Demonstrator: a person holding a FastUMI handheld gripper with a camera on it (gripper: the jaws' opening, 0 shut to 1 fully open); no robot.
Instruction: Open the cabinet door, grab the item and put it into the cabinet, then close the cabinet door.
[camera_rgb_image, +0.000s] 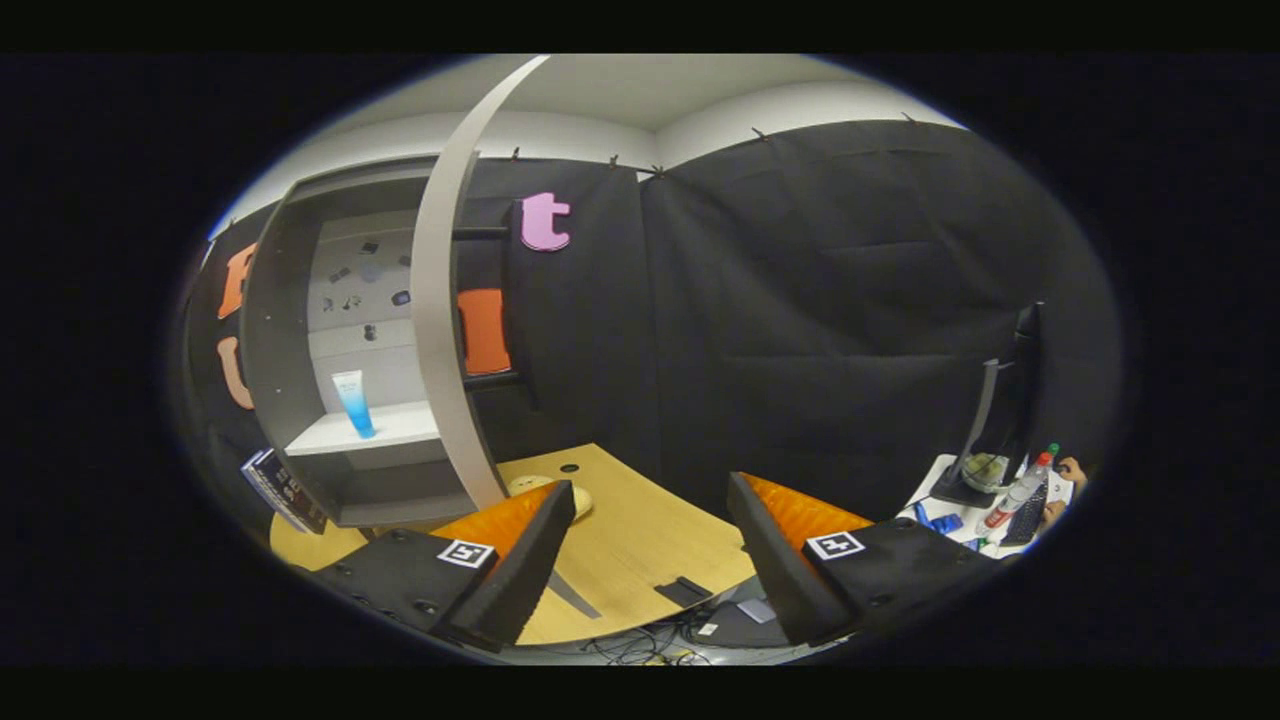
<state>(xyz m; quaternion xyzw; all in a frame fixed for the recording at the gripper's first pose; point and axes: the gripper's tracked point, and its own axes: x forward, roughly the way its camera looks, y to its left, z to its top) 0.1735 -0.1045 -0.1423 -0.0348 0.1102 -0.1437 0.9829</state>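
Ahead of my jaws (650, 500) and off to their left stands the cabinet (300, 330), and I see its door (440, 300) swung wide open, the edge of the panel turned toward me and curving from above down to a spot just beside the left finger (520, 560). The jaws are spread well apart with nothing between them but bare bench (630, 550); neither finger touches anything. The tube (354, 403) is already inside the cabinet: it stands upright on the pale shelf (400, 428), cap down, left of the door's edge and well beyond the left finger. The cabinet's back wall above the tube carries a few small dark marks I cannot make out. A pale rounded thing (580, 497) lies on the bench just ahead of the left fingertip, partly hidden by it. A stack of books (280, 490) leans at the cabinet's lower left corner. Beyond the right finger (780, 560), well off to the right, I can see a monitor (1005, 410) on a white side table (935, 500) with a bottle (1020, 490) and a person's hand (1070, 475) near it.
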